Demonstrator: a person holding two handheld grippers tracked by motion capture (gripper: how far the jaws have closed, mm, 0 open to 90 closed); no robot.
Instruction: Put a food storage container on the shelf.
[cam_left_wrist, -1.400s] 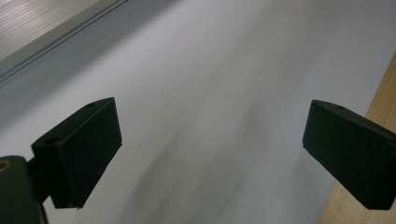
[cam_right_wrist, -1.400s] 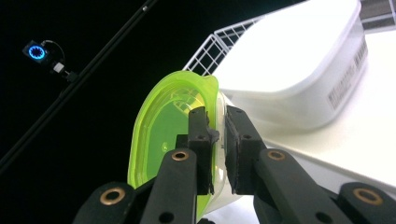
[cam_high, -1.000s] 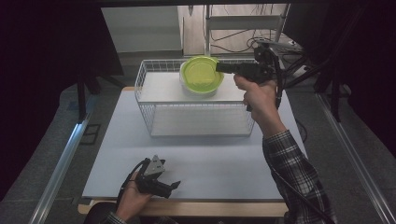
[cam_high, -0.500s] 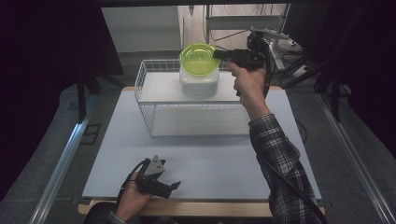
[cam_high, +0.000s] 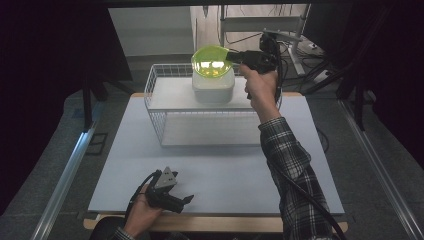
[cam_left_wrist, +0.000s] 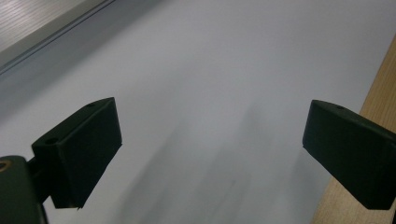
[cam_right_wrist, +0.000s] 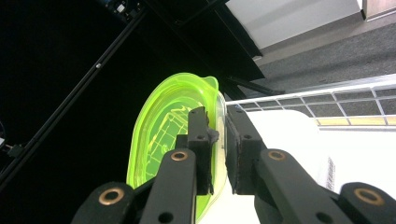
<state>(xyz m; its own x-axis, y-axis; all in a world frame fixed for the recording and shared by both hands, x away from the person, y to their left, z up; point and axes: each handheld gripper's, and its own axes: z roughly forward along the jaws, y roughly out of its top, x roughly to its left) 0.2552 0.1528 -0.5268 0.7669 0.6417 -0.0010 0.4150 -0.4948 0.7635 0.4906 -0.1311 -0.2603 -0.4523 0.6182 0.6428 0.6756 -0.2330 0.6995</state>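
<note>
The table (cam_high: 220, 170), covered by a pale sheet with a wooden strip exposed along the near edge, carries a white wire basket (cam_high: 165, 107) at its far side; all positions below are relative to that basket. In front of the basket, toward the person, the sheet lies bare and wide, with open room on both flanks out to the table edges. Inside the basket, at its far right part, stands a white container (cam_high: 214, 90); whether it touches the basket's back wall cannot be told. Above the container's top sits a translucent green lid (cam_high: 211, 61), held clear over the basket's far rim and tilted in the high view. The right gripper (cam_high: 235, 57) is clamped on the lid's right rim; in the right gripper view its jaws pinch the lid (cam_right_wrist: 159, 140) edge between them, container wall just beside. The left gripper (cam_high: 186, 201) lies well in front of the basket, near the table's near-left edge, resting in the hand with jaws spread apart and nothing between them.
</note>
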